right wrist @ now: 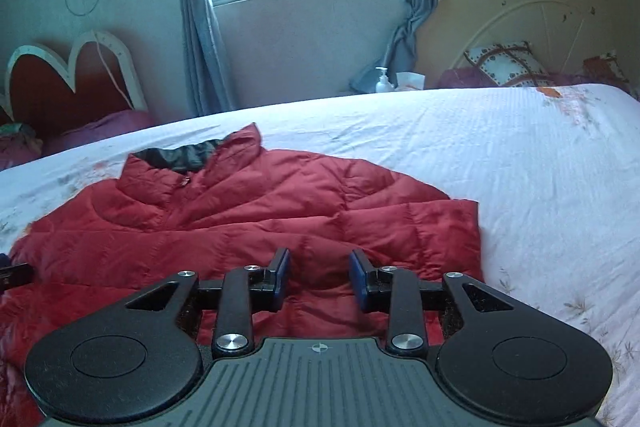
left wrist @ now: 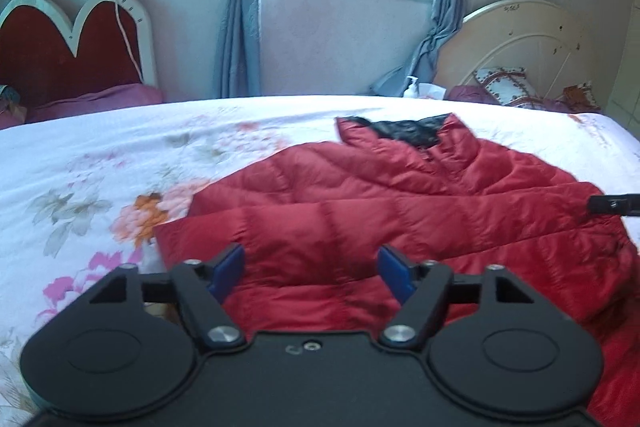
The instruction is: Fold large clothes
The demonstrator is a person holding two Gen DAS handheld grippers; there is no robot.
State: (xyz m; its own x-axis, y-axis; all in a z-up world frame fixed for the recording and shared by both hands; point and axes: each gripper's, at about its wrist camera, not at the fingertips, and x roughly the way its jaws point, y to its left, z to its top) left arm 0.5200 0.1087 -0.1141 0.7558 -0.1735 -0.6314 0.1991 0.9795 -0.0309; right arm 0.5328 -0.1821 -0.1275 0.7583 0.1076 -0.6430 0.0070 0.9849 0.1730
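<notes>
A red quilted puffer jacket (left wrist: 400,211) with a black-lined collar lies spread on the bed, collar toward the far side, sleeves folded across its body. My left gripper (left wrist: 310,269) hovers over the jacket's near left part, open, with nothing between its blue pads. In the right wrist view the same jacket (right wrist: 248,223) fills the left half. My right gripper (right wrist: 319,277) stands open above the jacket's near right part, close to its right edge, holding nothing. A black finger of the right gripper (left wrist: 614,205) shows at the right edge of the left wrist view.
The bed carries a white floral sheet (left wrist: 100,187) with bare room left of the jacket and right of it (right wrist: 540,187). Beyond are a heart-shaped red headboard (left wrist: 76,43), a cream headboard (right wrist: 512,23) with pillows, a pump bottle (right wrist: 383,79), curtains and a window.
</notes>
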